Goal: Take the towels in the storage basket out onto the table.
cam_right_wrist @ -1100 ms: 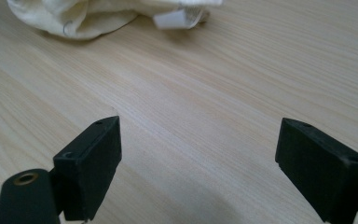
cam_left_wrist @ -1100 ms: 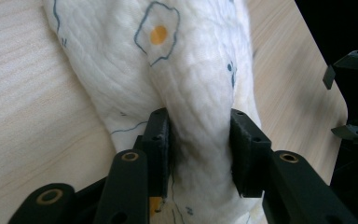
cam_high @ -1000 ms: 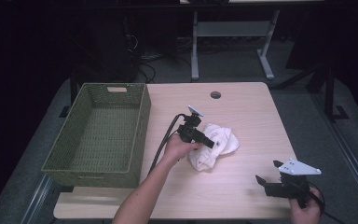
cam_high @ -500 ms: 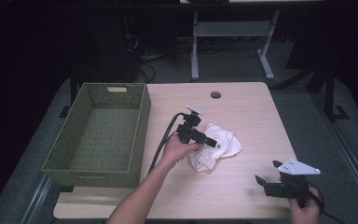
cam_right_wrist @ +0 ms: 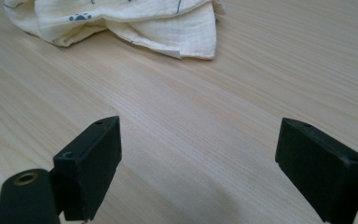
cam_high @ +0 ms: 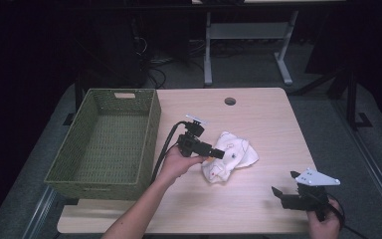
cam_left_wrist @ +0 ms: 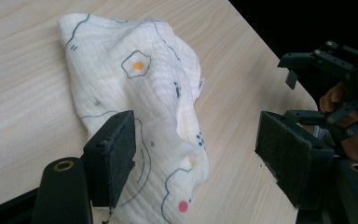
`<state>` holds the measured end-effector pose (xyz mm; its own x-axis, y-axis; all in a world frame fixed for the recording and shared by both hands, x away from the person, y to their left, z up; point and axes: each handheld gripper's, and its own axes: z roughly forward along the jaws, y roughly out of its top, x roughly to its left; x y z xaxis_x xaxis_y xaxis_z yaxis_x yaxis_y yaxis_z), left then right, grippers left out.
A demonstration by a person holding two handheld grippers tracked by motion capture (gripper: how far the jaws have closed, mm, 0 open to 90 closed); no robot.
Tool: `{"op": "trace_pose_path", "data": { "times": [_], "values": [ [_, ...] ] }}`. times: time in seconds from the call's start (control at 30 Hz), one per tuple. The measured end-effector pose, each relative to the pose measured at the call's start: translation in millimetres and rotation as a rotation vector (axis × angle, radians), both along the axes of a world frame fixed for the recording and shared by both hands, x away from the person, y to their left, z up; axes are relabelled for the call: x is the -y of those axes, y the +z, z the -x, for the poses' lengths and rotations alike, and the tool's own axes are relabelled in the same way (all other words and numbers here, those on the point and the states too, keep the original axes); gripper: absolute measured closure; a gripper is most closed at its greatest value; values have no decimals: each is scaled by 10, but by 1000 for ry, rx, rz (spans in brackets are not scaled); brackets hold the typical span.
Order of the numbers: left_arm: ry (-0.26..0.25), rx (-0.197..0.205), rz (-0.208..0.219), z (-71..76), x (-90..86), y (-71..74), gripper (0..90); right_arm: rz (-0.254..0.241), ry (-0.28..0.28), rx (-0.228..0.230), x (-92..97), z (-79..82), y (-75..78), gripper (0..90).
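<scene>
Crumpled cloth (cam_high: 230, 157) lies mid-table right of the green basket (cam_high: 107, 141), directly beneath the just-opened left gripper (cam_high: 220, 154), while the open, empty right gripper (cam_high: 284, 186) waits farther off.

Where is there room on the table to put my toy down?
Bare wood lies between the cloth and the right gripper, and behind the cloth up to the round hole. The basket crowds the left side.

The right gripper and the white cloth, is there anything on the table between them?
No. In the high view, bare wooden table lies between the right gripper and the white cloth; the right gripper view shows it too.
</scene>
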<state>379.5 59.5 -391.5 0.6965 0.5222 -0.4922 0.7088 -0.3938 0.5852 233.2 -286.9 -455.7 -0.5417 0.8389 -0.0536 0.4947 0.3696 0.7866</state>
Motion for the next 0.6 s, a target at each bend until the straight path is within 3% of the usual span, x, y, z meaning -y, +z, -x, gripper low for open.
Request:
{"op": "trace_pose_path", "data": {
  "times": [0.17, 0.33, 0.6],
  "values": [
    [-2, 24, 4, 90, -108, 4, 277, 2, -6, -1, -4, -9, -3, 140],
    [4, 23, 18, 153, -184, -3, 276, 6, -4, -8, -27, -22, -18, 140],
    [-9, 58, -12, 304, -284, -58, 275, 11, -1, -1, -29, -18, -16, 140]
  ]
}}
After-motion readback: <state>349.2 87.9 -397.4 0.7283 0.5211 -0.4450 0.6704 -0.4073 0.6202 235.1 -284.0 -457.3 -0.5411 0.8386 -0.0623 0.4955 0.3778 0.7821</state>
